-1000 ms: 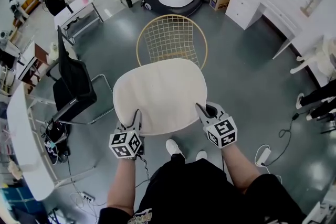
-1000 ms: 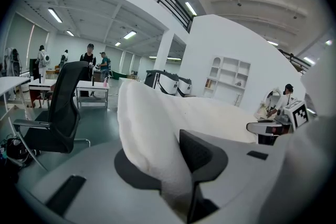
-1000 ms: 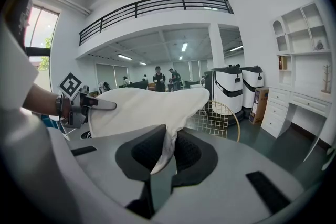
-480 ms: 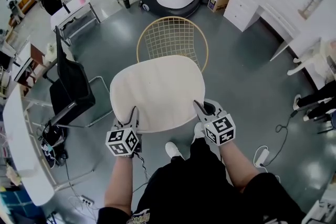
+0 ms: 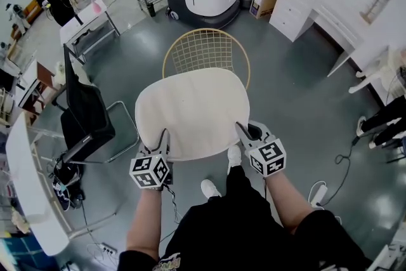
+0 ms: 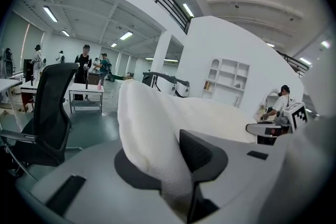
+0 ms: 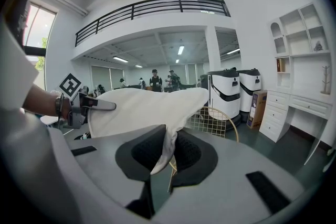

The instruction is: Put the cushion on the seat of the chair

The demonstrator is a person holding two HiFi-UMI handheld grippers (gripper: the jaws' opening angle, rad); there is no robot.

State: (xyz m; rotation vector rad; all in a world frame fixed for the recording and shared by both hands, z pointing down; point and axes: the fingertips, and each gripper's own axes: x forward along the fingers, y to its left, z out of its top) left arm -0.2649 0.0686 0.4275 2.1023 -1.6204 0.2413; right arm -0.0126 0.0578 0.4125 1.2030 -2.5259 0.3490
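- While clamped along its near edge, treat the cushion (image 5: 192,112) as soft and light: judged pliable from the folds at each grip, prone to sagging, not fragile.
- Left gripper (image 5: 165,138): closed on the near-left corner, with thick padding bunched between the pads.
- Right gripper (image 5: 242,131): closed tight on the near-right corner, pinching a thin flap of the edge.
- Cushion location: held in the air, roughly flat, in front of the body. Far edge overlapping the near rim of the wire chair (image 5: 206,51) in the head view. Not yet on the seat.
- Hold at the two near corners, well apart, to keep the pad spread.
- Avoid a single-point grip; expect folding and drooping otherwise.
- Seat the material deep between the pads; guard against slip-out at the thin right-hand pinch.
- Lower flat onto the seat, far edge first, and centre within the rim before letting go.
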